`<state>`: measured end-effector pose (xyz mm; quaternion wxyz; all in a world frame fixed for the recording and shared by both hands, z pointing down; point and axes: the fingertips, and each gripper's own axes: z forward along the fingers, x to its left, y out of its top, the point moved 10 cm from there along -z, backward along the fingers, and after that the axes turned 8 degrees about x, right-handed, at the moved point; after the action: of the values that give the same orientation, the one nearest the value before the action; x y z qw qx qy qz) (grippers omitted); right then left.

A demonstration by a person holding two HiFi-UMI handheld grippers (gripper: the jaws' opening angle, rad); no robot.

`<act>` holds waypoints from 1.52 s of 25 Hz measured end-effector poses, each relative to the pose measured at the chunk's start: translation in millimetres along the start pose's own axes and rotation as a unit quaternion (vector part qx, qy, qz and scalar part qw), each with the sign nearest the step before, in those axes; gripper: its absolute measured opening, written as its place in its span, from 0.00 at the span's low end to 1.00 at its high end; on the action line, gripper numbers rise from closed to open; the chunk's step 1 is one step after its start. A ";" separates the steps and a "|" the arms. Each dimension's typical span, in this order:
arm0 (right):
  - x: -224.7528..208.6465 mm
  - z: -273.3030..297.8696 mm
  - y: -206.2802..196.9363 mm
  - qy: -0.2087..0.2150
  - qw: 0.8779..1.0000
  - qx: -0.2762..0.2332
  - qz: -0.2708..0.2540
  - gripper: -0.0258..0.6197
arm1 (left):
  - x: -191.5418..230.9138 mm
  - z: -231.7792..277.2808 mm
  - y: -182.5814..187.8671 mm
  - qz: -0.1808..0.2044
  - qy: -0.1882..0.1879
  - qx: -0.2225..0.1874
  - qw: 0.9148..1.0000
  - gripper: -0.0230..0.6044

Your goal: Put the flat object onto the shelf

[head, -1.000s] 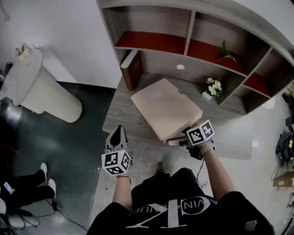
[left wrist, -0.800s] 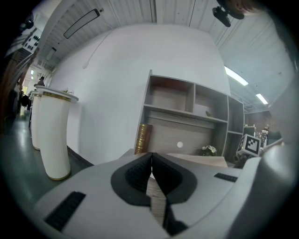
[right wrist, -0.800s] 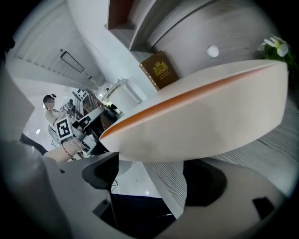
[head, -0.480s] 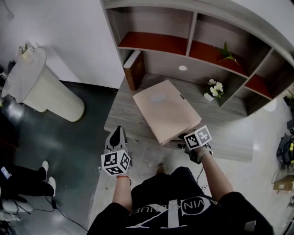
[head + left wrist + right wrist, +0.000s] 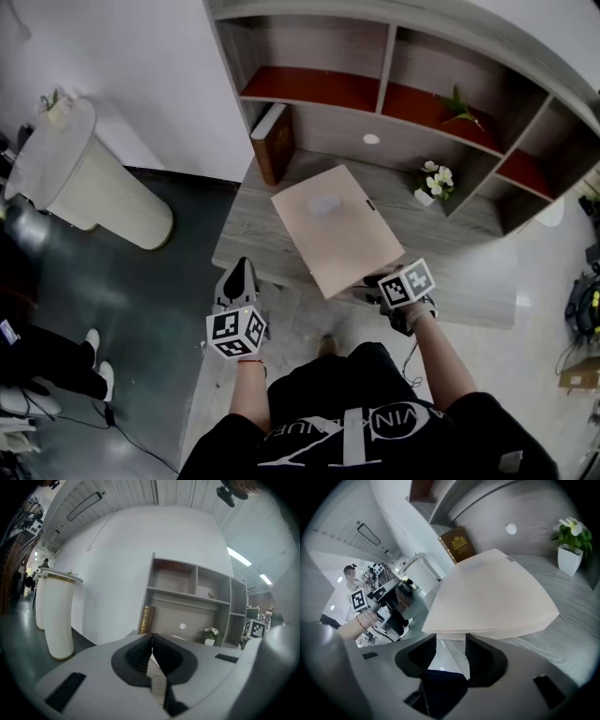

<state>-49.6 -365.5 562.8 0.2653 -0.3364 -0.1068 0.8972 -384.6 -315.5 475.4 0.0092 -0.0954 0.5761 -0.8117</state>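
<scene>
From where I stand, everything turns on the near end of the flat box (image 5: 337, 228). It lies on the grey ledge (image 5: 248, 234) below the shelf compartments (image 5: 309, 89). Its long axis runs from about 11 o'clock to 5 o'clock in the head view, and its near end reaches past the ledge's front edge.

The right gripper (image 5: 367, 281) sits at that 5 o'clock end, pointing down and forward, so the box stretches away from it towards 11 o'clock. Its jaws have just been closing. In the right gripper view they stand partway closed with a gap between the pads, and the box's (image 5: 492, 597) near edge lies across the tips of the right gripper (image 5: 451, 641). I see no pad pressing on the box.

The left gripper (image 5: 240, 272) hangs off the ledge at about 8 o'clock from the box, apart from it. Its jaws are closed on nothing, as the left gripper view shows (image 5: 152, 641).

The right hand is clearly the nearer one. I judge that the lift has to carry the box on towards 12 o'clock, into a compartment.
</scene>
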 end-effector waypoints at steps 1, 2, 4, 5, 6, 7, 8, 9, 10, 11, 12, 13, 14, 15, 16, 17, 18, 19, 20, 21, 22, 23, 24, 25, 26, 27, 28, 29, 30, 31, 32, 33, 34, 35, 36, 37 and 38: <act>0.7 -4.5 0.8 -0.003 1.000 -0.006 -0.004 0.33 | -1.3 -0.5 0.2 0.001 -0.001 -0.001 1.000 0.04; 1.3 -9.4 1.6 -0.005 1.000 -0.014 -0.008 0.29 | -2.9 -1.0 0.3 0.001 -0.001 -0.001 1.000 0.04; 2.4 -19.3 3.5 -0.009 0.999 -0.032 -0.013 0.20 | -5.6 -2.5 0.5 0.003 -0.003 -0.001 1.000 0.04; 3.0 -23.8 4.7 -0.010 0.999 -0.041 -0.015 0.14 | -6.2 -3.8 0.4 0.003 -0.002 -0.002 1.000 0.04; 3.5 -27.8 6.0 -0.011 0.999 -0.050 -0.016 0.10 | -6.6 -5.4 0.3 0.002 0.000 -0.003 1.000 0.04; 4.1 -31.5 7.2 -0.011 0.998 -0.059 -0.017 0.06 | -7.0 -7.2 0.2 0.002 0.002 -0.004 1.000 0.04; 4.7 -35.1 8.0 -0.011 0.998 -0.066 -0.018 0.06 | -7.9 -9.3 -0.1 0.001 0.004 -0.005 1.000 0.04; 5.2 -38.5 8.6 -0.010 0.997 -0.073 -0.021 0.06 | -9.1 -11.5 -0.4 0.000 0.006 -0.006 1.000 0.04; 5.6 -41.6 8.9 -0.011 0.997 -0.079 -0.024 0.05 | -10.6 -14.0 -0.9 -0.001 0.009 -0.007 1.000 0.04; 5.8 -44.5 8.9 -0.012 0.996 -0.085 -0.026 0.05 | -12.2 -16.6 -1.4 -0.001 0.011 -0.008 1.000 0.04; 5.7 -47.3 8.5 -0.014 0.995 -0.091 -0.028 0.05 | -14.0 -19.3 -1.8 -0.002 0.013 -0.008 1.000 0.04; 5.7 -50.3 7.9 -0.017 0.995 -0.097 -0.031 0.05 | -16.1 -21.8 -2.3 -0.002 0.015 -0.008 1.000 0.04; 6.0 -53.7 7.2 -0.021 0.994 -0.105 -0.036 0.05 | -18.6 -24.3 -3.0 -0.003 0.017 -0.008 1.000 0.04; 6.7 -57.5 6.3 -0.024 0.992 -0.115 -0.041 0.05 | -21.3 -27.0 -4.1 -0.004 0.019 -0.007 1.000 0.04; 7.8 -61.6 5.1 -0.028 0.990 -0.126 -0.048 0.05 | -24.2 -30.0 -5.3 -0.005 0.021 -0.008 1.000 0.04; 9.3 -66.1 3.7 -0.031 0.988 -0.139 -0.055 0.05 | -27.2 -33.5 -6.5 -0.007 0.024 -0.008 1.000 0.04; 11.1 -70.9 2.3 -0.035 0.986 -0.152 -0.061 0.05 | -30.4 -37.1 -7.4 -0.008 0.026 -0.010 1.000 0.04; 12.9 -76.0 0.7 -0.037 0.983 -0.165 -0.068 0.05 | -34.0 -40.5 -8.1 -0.009 0.028 -0.011 1.000 0.04; 14.3 -81.5 -1.2 -0.040 0.981 -0.177 -0.074 0.05 | -38.0 -43.7 -8.6 -0.011 0.029 -0.012 0.999 0.04; 15.2 -87.2 -3.1 -0.043 0.978 -0.188 -0.080 0.05 | -42.4 -46.6 -8.9 -0.012 0.030 -0.012 0.999 0.04; 15.7 -93.1 -5.0 -0.047 0.975 -0.200 -0.085 0.05 | -46.9 -49.6 -9.1 -0.012 0.031 -0.014 0.999 0.04; 16.1 -99.1 -7.0 -0.051 0.971 -0.213 -0.090 0.05 | -51.2 -52.8 -9.4 -0.013 0.032 -0.015 0.999 0.04; 16.3 -105.0 -9.2 -0.056 0.968 -0.227 -0.094 0.05 | -55.2 -56.1 -9.8 -0.013 0.033 -0.016 0.999 0.04; 16.3 -110.9 -11.5 -0.064 0.964 -0.242 -0.096 0.05 | -58.8 -59.5 -10.4 -0.014 0.034 -0.018 0.999 0.04; 16.1 -116.6 -13.9 -0.072 0.959 -0.256 -0.097 0.05 | -62.2 -62.9 -11.3 -0.014 0.035 -0.020 0.999 0.04; 15.9 -122.3 -16.3 -0.081 0.955 -0.269 -0.099 0.05 | -65.3 -66.2 -12.2 -0.015 0.037 -0.022 0.999 0.04; 16.0 -127.9 -18.7 -0.088 0.950 -0.282 -0.101 0.05 | -68.5 -69.4 -13.3 -0.015 0.039 -0.022 0.999 0.04; 16.3 -133.6 -21.3 -0.094 0.945 -0.295 -0.105 0.05 | -71.6 -72.3 -14.6 -0.016 0.042 -0.023 0.999 0.04; 16.8 -139.1 -24.2 -0.099 0.940 -0.307 -0.111 0.05 | -74.7 -75.3 -15.9 -0.016 0.044 -0.022 0.999 0.04; 17.5 -144.4 -27.1 -0.103 0.935 -0.318 -0.116 0.05 | -77.9 -78.6 -17.1 -0.016 0.046 -0.022 0.999 0.04; 18.2 -149.4 -30.1 -0.106 0.931 -0.328 -0.122 0.05 | -81.1 -82.1 -18.1 -0.016 0.048 -0.023 0.998 0.04; 18.9 -154.1 -32.9 -0.109 0.927 -0.337 -0.128 0.05 | -84.3 -85.7 -18.7 -0.016 0.050 -0.024 0.998 0.04; 19.5 -158.6 -35.4 -0.111 0.923 -0.344 -0.133 0.05 | -87.5 -89.3 -18.8 -0.016 0.052 -0.026 0.998 0.04; 20.1 -162.7 -37.6 -0.113 0.920 -0.350 -0.137 0.05 | -90.5 -92.6 -18.6 -0.016 0.054 -0.028 0.998 0.04; 20.8 -166.6 -39.4 -0.114 0.917 -0.356 -0.141 0.05 | -93.2 -95.7 -18.3 -0.016 0.056 -0.030 0.998 0.04; 21.7 -170.1 -41.0 -0.115 0.913 -0.363 -0.145 0.05 | -95.5 -98.7 -18.1 -0.016 0.057 -0.032 0.998 0.04; 23.0 -173.5 -42.5 -0.116 0.910 -0.370 -0.149 0.05 | -97.4 -101.7 -18.1 -0.015 0.059 -0.035 0.998 0.04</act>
<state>67.6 -315.1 435.7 0.2379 -0.2846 -0.5099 0.7761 -304.1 -202.3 445.9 -0.0407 -0.0562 0.6018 -0.7956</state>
